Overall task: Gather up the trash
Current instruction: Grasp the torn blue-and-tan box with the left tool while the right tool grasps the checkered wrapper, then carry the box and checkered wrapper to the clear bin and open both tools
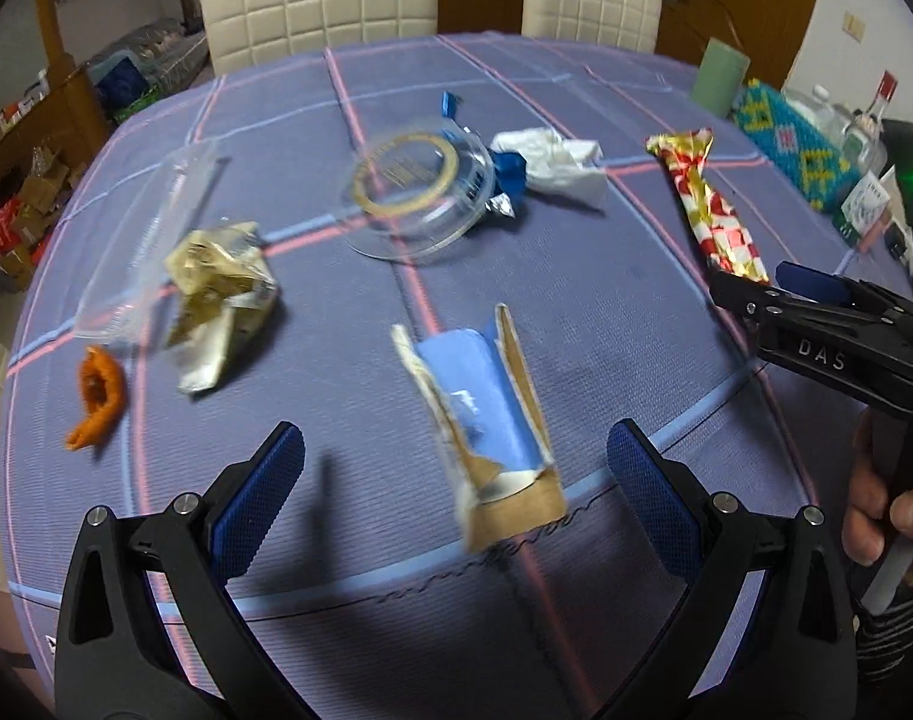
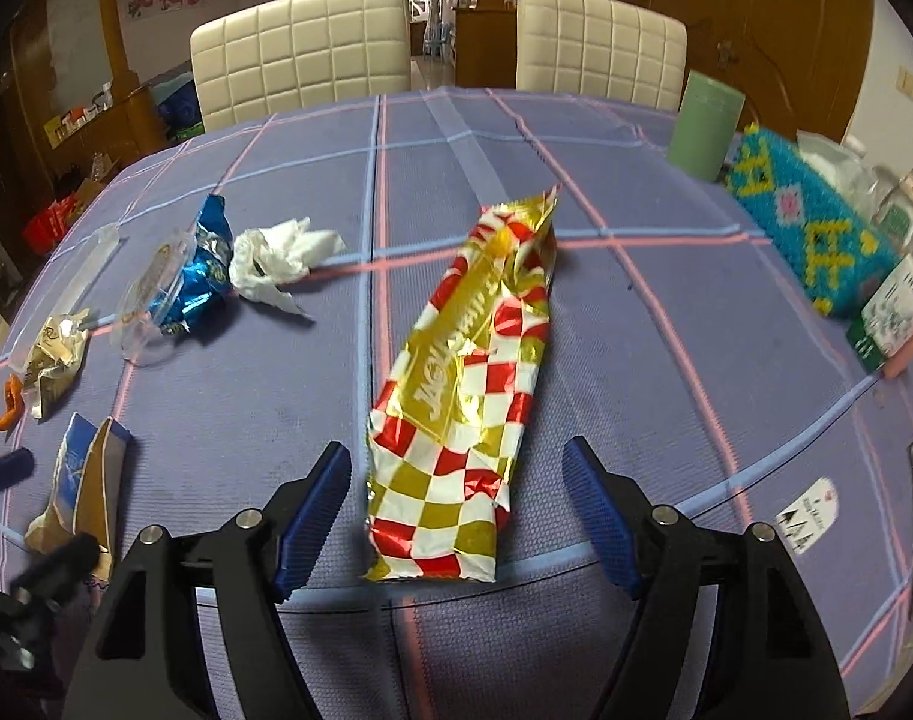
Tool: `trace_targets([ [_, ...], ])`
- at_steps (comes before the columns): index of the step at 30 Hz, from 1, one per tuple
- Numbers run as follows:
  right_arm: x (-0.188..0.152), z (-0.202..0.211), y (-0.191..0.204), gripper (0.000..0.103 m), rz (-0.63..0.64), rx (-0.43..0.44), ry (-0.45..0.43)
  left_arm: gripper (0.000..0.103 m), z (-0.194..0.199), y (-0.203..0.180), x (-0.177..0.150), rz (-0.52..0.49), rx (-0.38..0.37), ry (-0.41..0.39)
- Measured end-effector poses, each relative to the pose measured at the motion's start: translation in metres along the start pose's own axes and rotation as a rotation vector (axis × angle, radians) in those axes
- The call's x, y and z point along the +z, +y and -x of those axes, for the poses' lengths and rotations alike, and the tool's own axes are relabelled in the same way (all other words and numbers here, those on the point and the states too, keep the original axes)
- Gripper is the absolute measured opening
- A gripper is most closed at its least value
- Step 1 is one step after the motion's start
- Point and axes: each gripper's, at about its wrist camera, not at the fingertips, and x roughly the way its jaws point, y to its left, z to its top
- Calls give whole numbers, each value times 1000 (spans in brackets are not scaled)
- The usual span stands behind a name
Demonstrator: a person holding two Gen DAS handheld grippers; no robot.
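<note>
Right claw (image 2: 456, 516) spread wide, nothing gripped, poised over the near end of the gold-and-red checkered wrapper (image 2: 462, 396) lying flat on the surface (image 2: 666, 312). Long axis running away from the claw, tilted slightly right; near end sitting between the pads, not touched. Lettering on the wrapper starts "JAC", rest too crumpled to read. Left claw (image 1: 456, 492) likewise apart and empty, straddling the torn blue-and-brown carton (image 1: 480, 414), lengthwise away too. Right hand clearly nearer the wrapper. "DAS" readable on the right claw's body. No bin in view.
</note>
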Motion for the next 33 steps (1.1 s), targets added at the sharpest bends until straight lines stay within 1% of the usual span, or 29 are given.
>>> trace_targets([
  [2,-3,-1,-4,71,-15,22,-5,99,-4,-6,1,-16,22,3],
  [4,-4,-2,-5,62,-20,41,1,99,-9,-12,0,-38,46,9],
  [5,-6,-3,-7,53,-26,63,12,99,-11,-14,0,-44,44,15],
  [7,-7,-1,-9,47,-39,87,1,93,-15,-17,-1,-48,27,29],
  [8,-7,-1,-10,41,-45,101,3,89,-16,-19,-2,-51,27,33],
  [10,-8,1,-11,39,-56,122,1,78,-13,-20,-3,-55,23,15],
  [11,-9,2,-11,39,-61,134,1,66,-12,-21,-3,-56,21,11],
  [12,-9,3,-10,38,-60,137,0,46,-9,-20,-2,-54,16,6],
  [13,-10,6,-7,38,-54,142,-3,41,-8,-18,-1,-50,3,7],
  [14,-9,8,-5,38,-50,145,-6,39,-5,-15,0,-40,-32,11],
  [15,-9,11,-2,38,-43,148,-12,38,-4,-14,0,-36,-43,9],
  [18,-7,23,11,38,-11,159,-37,37,6,-10,-3,-37,-13,-36],
  [20,-7,29,20,38,14,169,-43,37,13,-6,-4,-26,-22,-50],
  [23,-8,38,39,38,61,179,-53,37,22,3,-7,-23,-4,-74],
  [25,-8,47,57,38,104,172,-75,37,29,12,-10,-8,-2,-88],
  [28,-8,57,78,38,146,189,-93,37,39,28,-16,12,18,-112],
  [33,-10,68,116,38,217,205,-104,37,60,62,-30,51,49,-159],
])
